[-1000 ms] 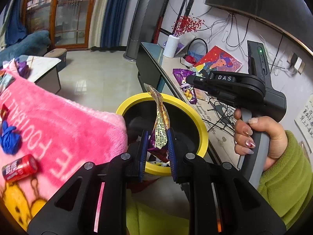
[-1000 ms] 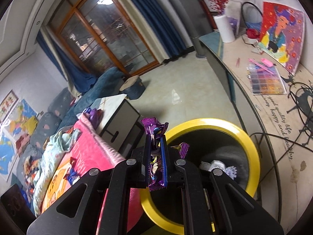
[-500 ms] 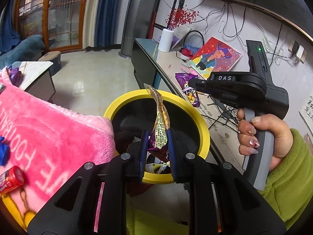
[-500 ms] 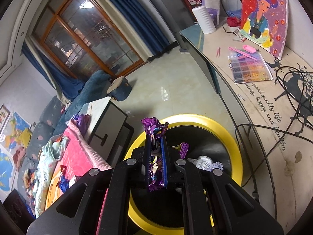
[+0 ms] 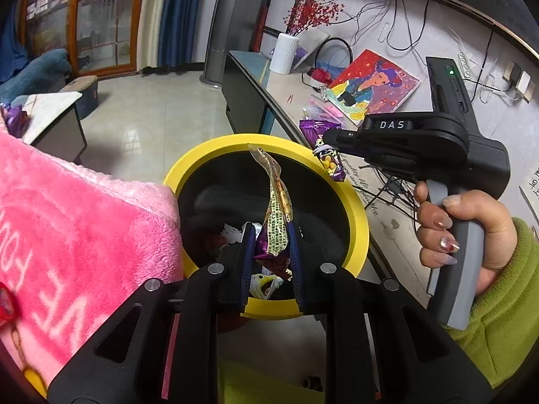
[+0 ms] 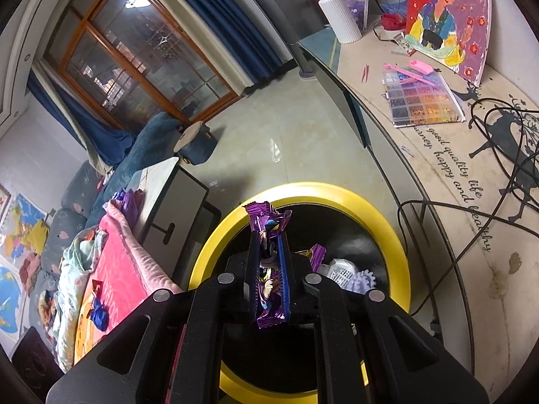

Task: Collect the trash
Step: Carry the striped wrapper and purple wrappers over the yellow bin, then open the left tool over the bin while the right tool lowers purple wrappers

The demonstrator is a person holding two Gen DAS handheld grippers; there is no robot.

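Note:
My left gripper (image 5: pixel 269 239) is shut on a yellow-and-clear snack wrapper (image 5: pixel 278 212) and holds it over the black trash bin with a yellow rim (image 5: pixel 357 208). My right gripper (image 6: pixel 269 249) is shut on a purple snack wrapper (image 6: pixel 267 222), also above the bin's yellow rim (image 6: pixel 397 245). The right gripper shows in the left wrist view (image 5: pixel 328 141), held by a hand, with the purple wrapper (image 5: pixel 328 161) at its tip over the bin's far rim. Several pieces of trash (image 6: pixel 350 272) lie inside the bin.
A pink blanket (image 5: pixel 67 229) lies left of the bin, with a blue wad (image 6: pixel 97 313) and a red wrapper (image 6: pixel 96 286) on it. A long counter (image 6: pixel 454 155) with cables, a bead box, a painting and a white vase runs to the right. A small table (image 5: pixel 50 111) stands beyond.
Both grippers have moved further over the bin, still holding their wrappers. The bin now sits more centrally under them and the pink blanket has slid off to the left.

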